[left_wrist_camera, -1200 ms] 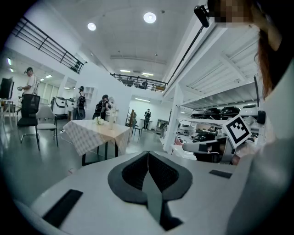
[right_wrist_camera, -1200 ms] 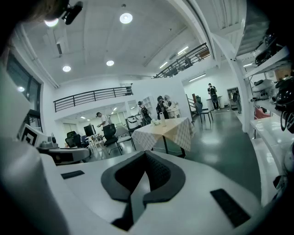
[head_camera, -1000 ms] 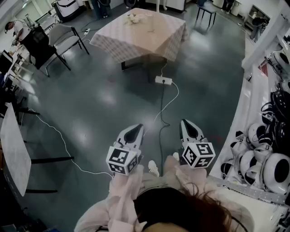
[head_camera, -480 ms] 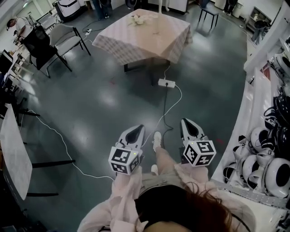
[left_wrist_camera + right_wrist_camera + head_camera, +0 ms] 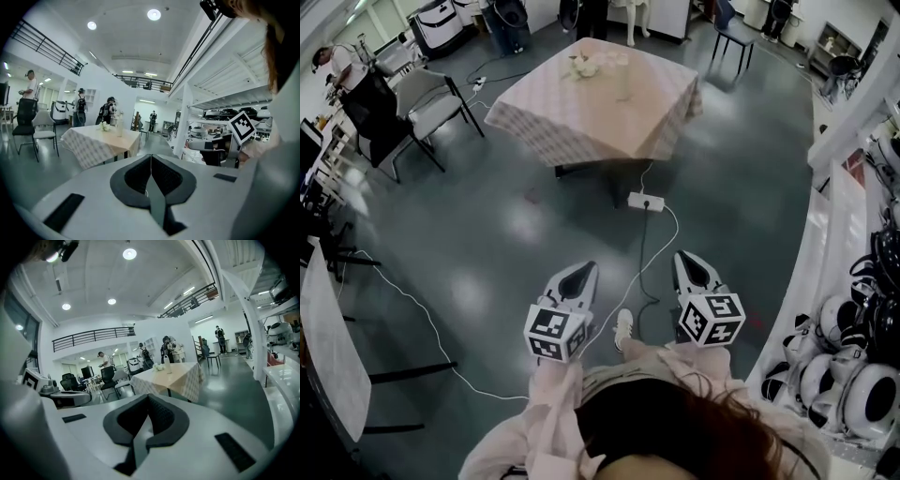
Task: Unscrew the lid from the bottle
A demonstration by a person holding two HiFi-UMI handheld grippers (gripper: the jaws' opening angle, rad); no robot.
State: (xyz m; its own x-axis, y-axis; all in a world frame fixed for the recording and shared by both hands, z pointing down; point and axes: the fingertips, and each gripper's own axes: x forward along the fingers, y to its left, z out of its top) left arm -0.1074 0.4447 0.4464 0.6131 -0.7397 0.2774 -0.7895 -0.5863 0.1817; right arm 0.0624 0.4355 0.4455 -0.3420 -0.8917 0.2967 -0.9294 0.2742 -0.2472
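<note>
A clear bottle [image 5: 624,79] stands upright on a table with a checked cloth [image 5: 581,122], far ahead across the floor. The same bottle [image 5: 120,126] shows small in the left gripper view, and the bottle [image 5: 166,363] shows beside white flowers [image 5: 158,366] in the right gripper view. Its lid is too small to make out. My left gripper [image 5: 581,267] and right gripper [image 5: 685,255] are held side by side at waist height, both pointing at the table. Both are shut and empty: the left gripper [image 5: 151,157] and the right gripper [image 5: 148,397] have their pads together.
A power strip [image 5: 646,201] and its cables lie on the floor between me and the table. Chairs [image 5: 422,98] stand to the table's left. Shelves with white helmets [image 5: 853,375] line the right side. A white tabletop [image 5: 333,347] is at the left edge. People stand in the background.
The table and power strip have slid lower in the head view as the person walks toward them. Both grippers keep their place in front of the body, still shut.
</note>
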